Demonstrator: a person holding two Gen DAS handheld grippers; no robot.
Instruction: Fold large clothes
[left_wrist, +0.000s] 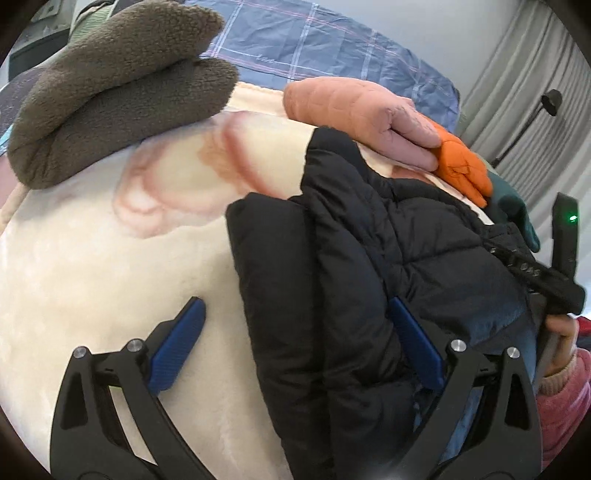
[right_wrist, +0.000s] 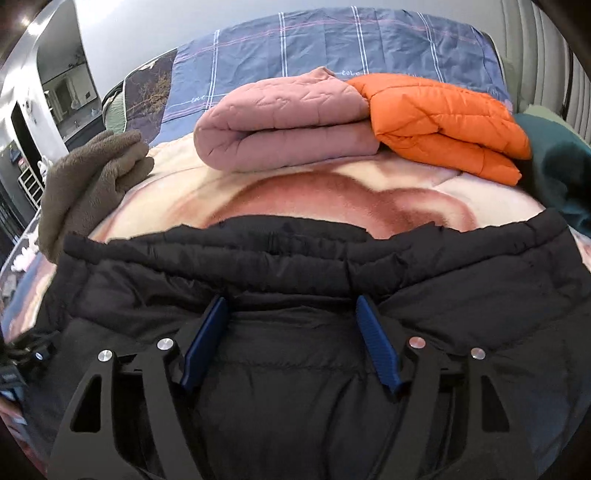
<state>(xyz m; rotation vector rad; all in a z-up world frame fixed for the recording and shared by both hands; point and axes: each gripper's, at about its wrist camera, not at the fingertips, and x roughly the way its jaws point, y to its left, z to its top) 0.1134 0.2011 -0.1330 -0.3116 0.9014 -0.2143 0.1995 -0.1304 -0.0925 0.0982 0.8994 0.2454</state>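
A black puffer jacket (left_wrist: 369, 240) (right_wrist: 295, 258) lies on a cream blanket (left_wrist: 110, 258) spread over the bed. My left gripper (left_wrist: 295, 306) is open wide at the jacket's left edge. Its left finger (left_wrist: 177, 350) hangs over bare blanket and its right finger (left_wrist: 417, 343) rests on the black fabric. My right gripper (right_wrist: 291, 306) points down onto the middle of the jacket, just short of its gathered hem. Its jaws stand apart with padded fabric between them, and the pads do not clearly pinch it. A hand (left_wrist: 561, 332) holding that gripper shows at the right edge of the left wrist view.
Folded garments line the far side of the blanket (right_wrist: 332, 199): brown fleece (left_wrist: 110, 92) (right_wrist: 92, 184), a pink quilted piece (left_wrist: 351, 107) (right_wrist: 288, 122), an orange puffer (left_wrist: 461, 158) (right_wrist: 443, 118), and a teal item (left_wrist: 517, 214) (right_wrist: 561, 162). Behind them lies a blue plaid sheet (right_wrist: 332, 37).
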